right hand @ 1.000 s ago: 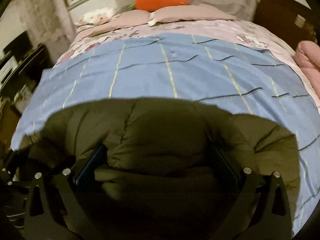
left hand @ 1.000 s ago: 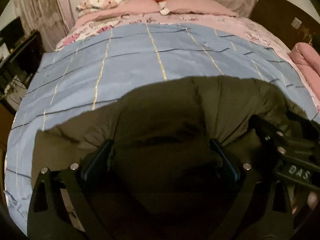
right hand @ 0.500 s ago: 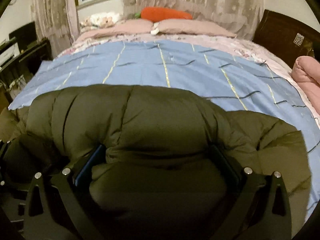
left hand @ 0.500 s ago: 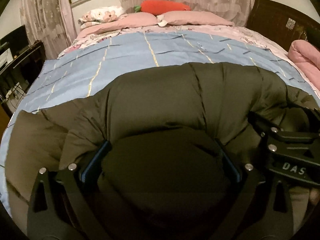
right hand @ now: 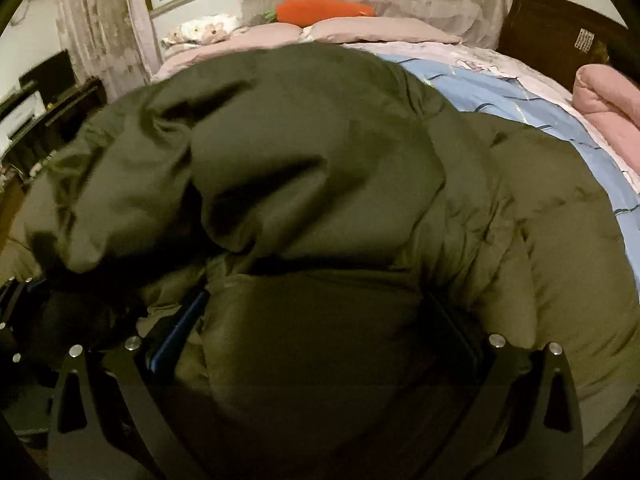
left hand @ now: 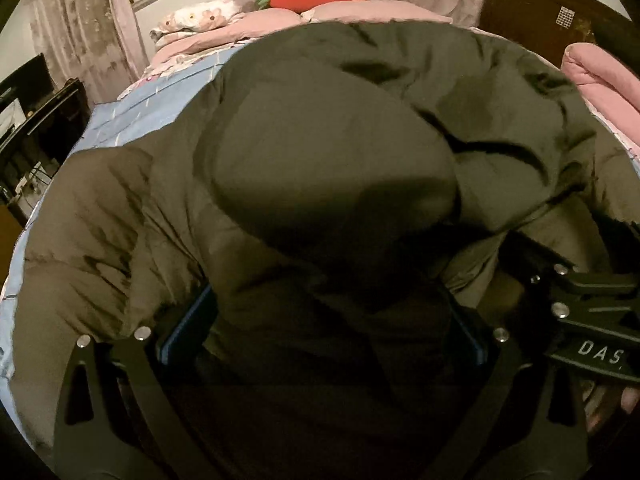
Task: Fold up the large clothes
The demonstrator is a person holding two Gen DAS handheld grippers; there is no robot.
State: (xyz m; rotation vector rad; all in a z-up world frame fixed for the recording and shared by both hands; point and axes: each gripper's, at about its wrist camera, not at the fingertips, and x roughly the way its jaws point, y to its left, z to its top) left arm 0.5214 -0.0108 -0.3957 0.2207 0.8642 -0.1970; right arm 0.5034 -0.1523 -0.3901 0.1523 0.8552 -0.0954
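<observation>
A large olive-green puffer jacket (left hand: 328, 160) fills most of both views and lies bunched over the blue bed cover (left hand: 132, 112). My left gripper (left hand: 326, 320) has a thick fold of the jacket between its blue-padded fingers (left hand: 188, 320). My right gripper (right hand: 316, 320) likewise holds a puffy fold of the jacket (right hand: 320, 184) between its fingers (right hand: 176, 328). The right gripper's black body shows at the right edge of the left wrist view (left hand: 592, 320). The fingertips are buried in fabric in both views.
The blue cover (right hand: 520, 100) shows to the right of the jacket. Pink pillows (right hand: 360, 28) and an orange carrot plush (right hand: 324, 10) lie at the bed's head. A pink folded quilt (right hand: 608, 100) sits at right. Dark furniture (left hand: 36, 120) stands at left.
The jacket has been carried forward across the bed and now covers most of the blue cover. Both grippers moved with it and kept their hold.
</observation>
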